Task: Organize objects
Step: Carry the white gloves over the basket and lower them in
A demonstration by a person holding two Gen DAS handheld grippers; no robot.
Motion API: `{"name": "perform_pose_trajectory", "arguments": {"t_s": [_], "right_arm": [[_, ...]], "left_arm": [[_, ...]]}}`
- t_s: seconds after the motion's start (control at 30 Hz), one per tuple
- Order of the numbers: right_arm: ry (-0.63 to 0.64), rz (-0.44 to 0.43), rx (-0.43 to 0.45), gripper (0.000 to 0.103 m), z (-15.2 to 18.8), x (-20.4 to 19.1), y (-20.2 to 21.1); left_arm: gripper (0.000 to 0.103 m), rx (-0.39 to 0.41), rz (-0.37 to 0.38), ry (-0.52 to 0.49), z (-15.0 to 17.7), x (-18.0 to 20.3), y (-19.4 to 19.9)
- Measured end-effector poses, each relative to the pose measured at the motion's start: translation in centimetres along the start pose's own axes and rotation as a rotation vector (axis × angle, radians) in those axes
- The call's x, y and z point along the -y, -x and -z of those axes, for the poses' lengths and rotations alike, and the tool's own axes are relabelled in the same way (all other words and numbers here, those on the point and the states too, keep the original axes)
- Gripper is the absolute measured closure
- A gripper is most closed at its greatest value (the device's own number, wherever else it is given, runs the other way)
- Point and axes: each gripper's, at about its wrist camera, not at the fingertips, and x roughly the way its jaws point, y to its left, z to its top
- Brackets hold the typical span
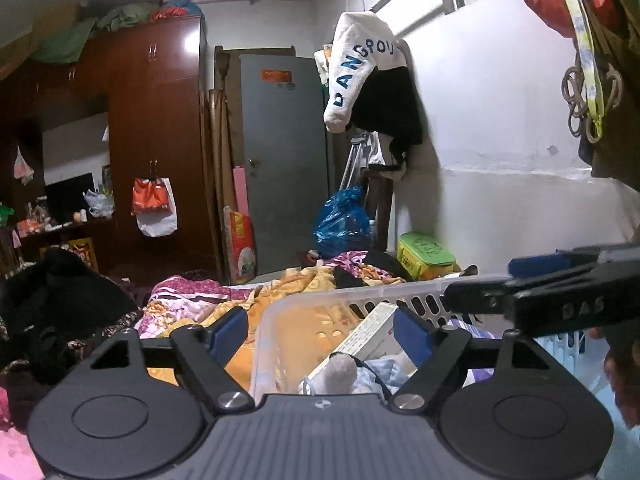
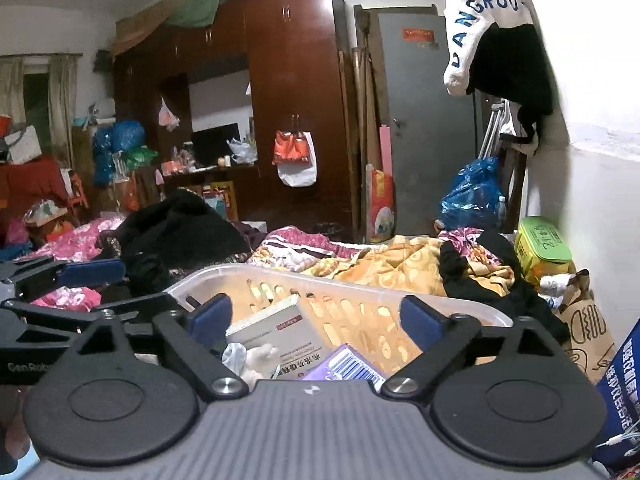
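A: background?
B: brown wardrobe (image 2: 292,92), grey door (image 2: 428,120), blue plastic bag (image 2: 472,196) beside it.
A: wall?
B: white lettered garment (image 1: 360,68) hanging over black cloth (image 1: 390,104).

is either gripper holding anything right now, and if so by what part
Nothing is held. The left gripper and the right gripper both stand open over the clear plastic basket, with no pad pressing on it or the boxes inside.

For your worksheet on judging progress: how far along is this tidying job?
Done: a white box, a purple packet and a small soft toy lie in the clear basket. In hand: nothing; left gripper and right gripper are open. Left: clothes lie on the bed.
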Motion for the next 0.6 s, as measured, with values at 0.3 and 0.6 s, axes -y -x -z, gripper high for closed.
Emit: {"name": "perform_pose_trajectory", "arguments": {"t_s": [0.3, 0.6], "right_arm": [[0.004, -0.006, 0.003, 0.000, 0.0, 0.7, 1.5], [0.040, -0.106, 0.062, 0.000, 4.5, 1.1, 8.0]], "left_arm": [[0.007, 0.037, 0.035, -0.004, 1.0, 0.9, 4.1], [0.000, 0.054, 0.087, 0.005, 4.8, 0.0, 10.5]]}}
